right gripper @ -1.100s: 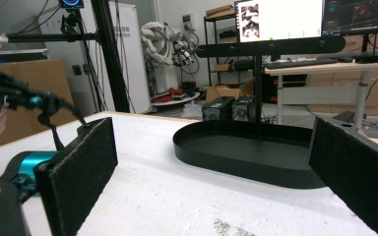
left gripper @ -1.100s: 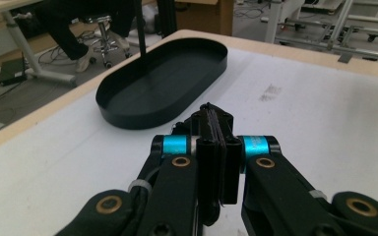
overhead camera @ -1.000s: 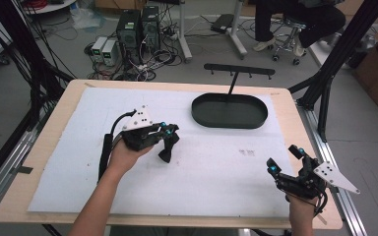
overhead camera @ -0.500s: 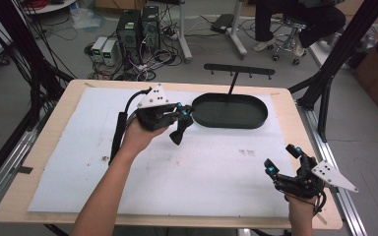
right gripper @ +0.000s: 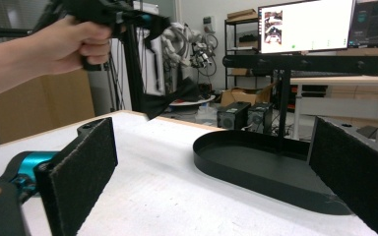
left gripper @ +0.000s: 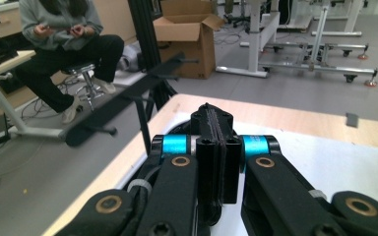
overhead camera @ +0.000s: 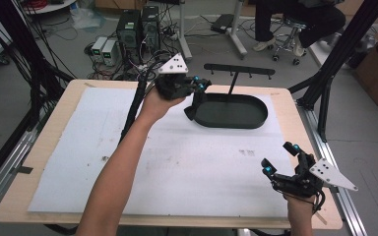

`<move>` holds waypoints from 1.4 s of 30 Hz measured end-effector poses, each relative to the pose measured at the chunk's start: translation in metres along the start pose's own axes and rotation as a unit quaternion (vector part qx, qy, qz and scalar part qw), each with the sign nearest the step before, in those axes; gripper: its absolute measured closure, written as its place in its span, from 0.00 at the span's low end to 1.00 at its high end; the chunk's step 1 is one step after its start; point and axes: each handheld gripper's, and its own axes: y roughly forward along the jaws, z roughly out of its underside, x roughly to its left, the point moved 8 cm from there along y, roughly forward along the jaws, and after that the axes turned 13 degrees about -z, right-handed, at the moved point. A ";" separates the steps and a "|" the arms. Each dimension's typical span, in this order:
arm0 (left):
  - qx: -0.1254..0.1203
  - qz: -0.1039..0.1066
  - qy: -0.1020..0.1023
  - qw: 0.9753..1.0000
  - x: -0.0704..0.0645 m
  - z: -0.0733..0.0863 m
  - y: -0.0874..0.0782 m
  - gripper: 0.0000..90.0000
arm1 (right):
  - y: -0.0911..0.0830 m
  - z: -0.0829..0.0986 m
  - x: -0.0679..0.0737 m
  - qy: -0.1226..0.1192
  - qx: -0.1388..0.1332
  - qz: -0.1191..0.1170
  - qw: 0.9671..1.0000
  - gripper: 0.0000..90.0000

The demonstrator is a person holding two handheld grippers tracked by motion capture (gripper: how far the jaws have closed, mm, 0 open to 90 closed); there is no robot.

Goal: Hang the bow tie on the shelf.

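Between the jaws of the left gripper (overhead camera: 198, 86) there's a black bow tie (overhead camera: 195, 103) pinched tight, jaws clamped together on it so you can't see any gap in the left gripper view, just the dark fabric edge (left gripper: 211, 147) squeezed in the middle. In the high view the bow tie hangs down from the tips, dangling in the air right over the left end of the black oval tray (overhead camera: 256, 120), not touching the surface as far as I can tell. From the right gripper view you can see it from the side too, the bow tie (right gripper: 170, 101) hanging under the raised hand (right gripper: 71, 42) with daylight underneath it. The tray sits near the far edge of the table (overhead camera: 74, 103), toward the far right corner, on top of the white sheet (overhead camera: 177, 162) that covers most of the tabletop, and a thin post comes up out of it carrying a black crossbar (overhead camera: 239, 70) with little pegs. The right gripper (overhead camera: 280, 160) is well apart from all that, down near the near right corner of the table, jaws spread wide with nothing between them; its two fuzzy black pads (right gripper: 81, 162) frame the tray (right gripper: 256, 167) in its own view. The grey three-cornered plate on it pokes out past the right edge of the table.
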 end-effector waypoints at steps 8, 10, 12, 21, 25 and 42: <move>0.001 0.009 -0.002 1.000 0.013 -0.009 0.032 0.99 | 0.003 0.000 0.003 -0.004 0.005 -0.005 1.000 0.04; -0.003 0.011 -0.006 1.000 0.016 -0.009 0.039 0.99 | 0.003 0.000 0.003 -0.003 0.008 -0.004 1.000 0.04; -0.005 0.014 -0.015 1.000 0.019 -0.008 0.046 0.99 | 0.003 0.001 0.002 -0.003 0.007 -0.005 1.000 0.04; -0.012 0.008 -0.029 0.999 0.031 0.003 0.069 0.99 | 0.004 0.003 0.001 -0.002 0.014 -0.004 1.000 0.04; -0.018 -0.003 -0.047 0.999 0.042 0.007 0.075 0.99 | 0.006 0.004 0.002 -0.003 0.019 -0.005 1.000 0.04; -0.036 0.031 -0.039 0.998 0.030 0.003 0.086 0.99 | 0.014 0.011 0.004 -0.008 0.042 -0.011 0.999 0.04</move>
